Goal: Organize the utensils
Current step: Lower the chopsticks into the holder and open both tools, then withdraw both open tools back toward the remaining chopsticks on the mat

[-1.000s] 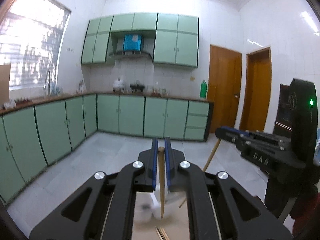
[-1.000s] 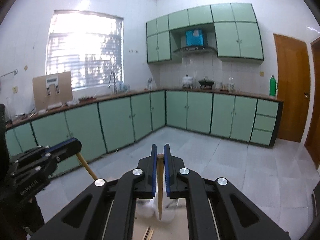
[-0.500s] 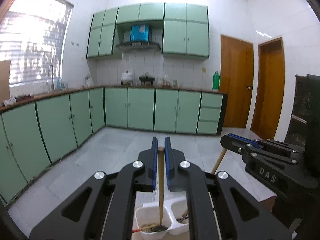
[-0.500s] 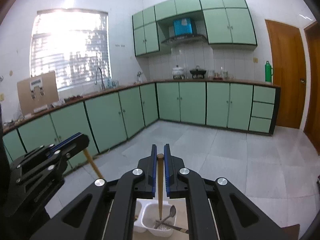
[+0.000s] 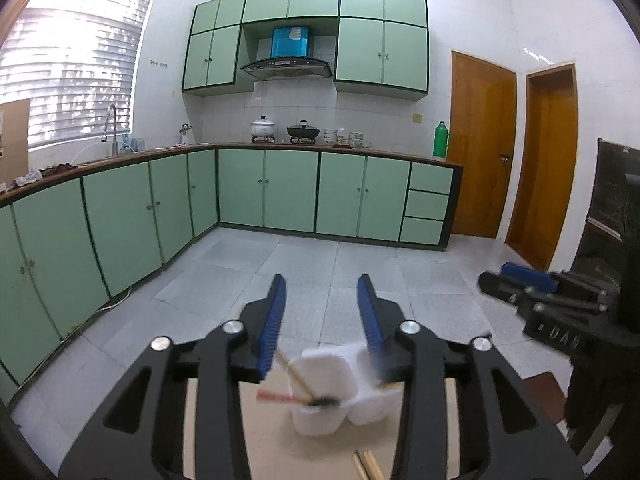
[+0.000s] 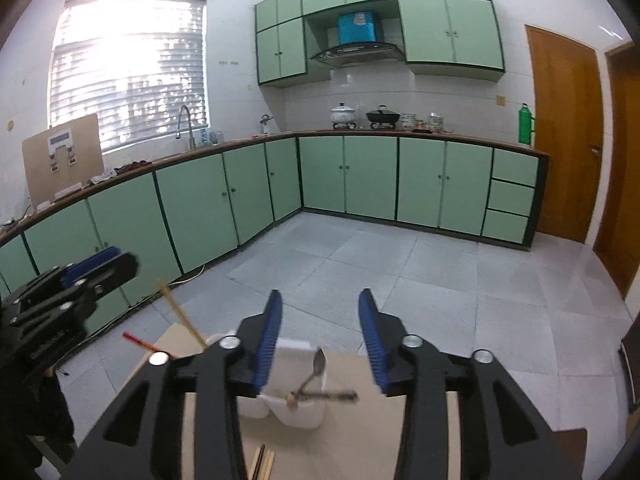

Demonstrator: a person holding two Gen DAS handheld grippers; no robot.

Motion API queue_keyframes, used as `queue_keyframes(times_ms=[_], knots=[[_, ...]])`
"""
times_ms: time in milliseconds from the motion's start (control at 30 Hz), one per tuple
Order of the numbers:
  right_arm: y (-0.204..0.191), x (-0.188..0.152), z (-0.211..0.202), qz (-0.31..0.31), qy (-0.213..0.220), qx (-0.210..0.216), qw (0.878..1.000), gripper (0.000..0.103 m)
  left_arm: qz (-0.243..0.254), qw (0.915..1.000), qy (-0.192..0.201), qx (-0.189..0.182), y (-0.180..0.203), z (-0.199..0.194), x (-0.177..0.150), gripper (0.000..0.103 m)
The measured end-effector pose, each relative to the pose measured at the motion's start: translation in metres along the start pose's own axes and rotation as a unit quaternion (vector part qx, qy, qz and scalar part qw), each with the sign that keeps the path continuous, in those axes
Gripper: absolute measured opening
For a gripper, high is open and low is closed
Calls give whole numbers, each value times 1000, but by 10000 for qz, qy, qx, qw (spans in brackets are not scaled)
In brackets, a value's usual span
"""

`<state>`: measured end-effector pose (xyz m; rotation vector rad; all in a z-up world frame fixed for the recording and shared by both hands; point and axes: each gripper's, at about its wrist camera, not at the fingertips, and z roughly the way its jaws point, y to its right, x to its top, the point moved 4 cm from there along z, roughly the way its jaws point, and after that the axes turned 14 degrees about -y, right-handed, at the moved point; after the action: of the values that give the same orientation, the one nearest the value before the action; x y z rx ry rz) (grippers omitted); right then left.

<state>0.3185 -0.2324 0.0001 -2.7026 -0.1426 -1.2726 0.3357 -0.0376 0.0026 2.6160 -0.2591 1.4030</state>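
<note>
A white two-compartment holder [image 5: 328, 408] stands on a light wooden table [image 5: 272, 440], also in the right wrist view [image 6: 300, 412]. In the left wrist view its near compartment holds a wooden chopstick [image 5: 294, 374] and a red-handled utensil [image 5: 276, 397]. In the right wrist view a compartment holds a metal spoon [image 6: 316, 368], a metal utensil [image 6: 332, 396] and a wooden stick end [image 6: 292, 400]. My left gripper [image 5: 320, 300] is open and empty above the holder. My right gripper [image 6: 319, 314] is open and empty above it too.
Loose wooden chopsticks [image 5: 366, 466] lie on the table near its front, also in the right wrist view [image 6: 264, 462]. Green kitchen cabinets [image 5: 280, 192] line the far and left walls. Two wooden doors [image 5: 480, 148] are at the right.
Both grippers have opened and let go of their wooden chopsticks, which now stand in the white holder. Both cameras have tilted down, showing more of the table.
</note>
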Motion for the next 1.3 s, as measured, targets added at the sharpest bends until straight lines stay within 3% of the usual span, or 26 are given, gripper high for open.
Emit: queue_keyframes(times_ms=[67,200,367,500,733,867,1067,1300], knots=[[4,-16,-11,103,35,3,9999,50,24,10000,-13,-35,0,-11,-14,48],[6,-52,-29,152,92,-87,9998,64,-53,9998,-156,-88,3,-34,-60,54],[-1,-110,-39,167,-46,-238,9996,73,-210,9984,-507,-106,5,-44,-122,59],[-9,-151,-41,229,-238,-255,9991,85,-290,9957,-878,-105,4,-45,-165,63],[-23,-224,-27,319,-923,-250,9949,95,-187,9852,-1704,29,1,-36,-241,71],[-33,-253,-17,276,-1263,-231,9913,96,-136,9794,-2015,59,4,-32,-269,72],[-43,-285,-9,272,-1639,-136,9860,96,-155,9748,-2223,121,1,-33,-283,75],[-51,-304,-1,142,-1956,-52,9806,82,-322,9724,-2291,290,-9,-32,-291,76]])
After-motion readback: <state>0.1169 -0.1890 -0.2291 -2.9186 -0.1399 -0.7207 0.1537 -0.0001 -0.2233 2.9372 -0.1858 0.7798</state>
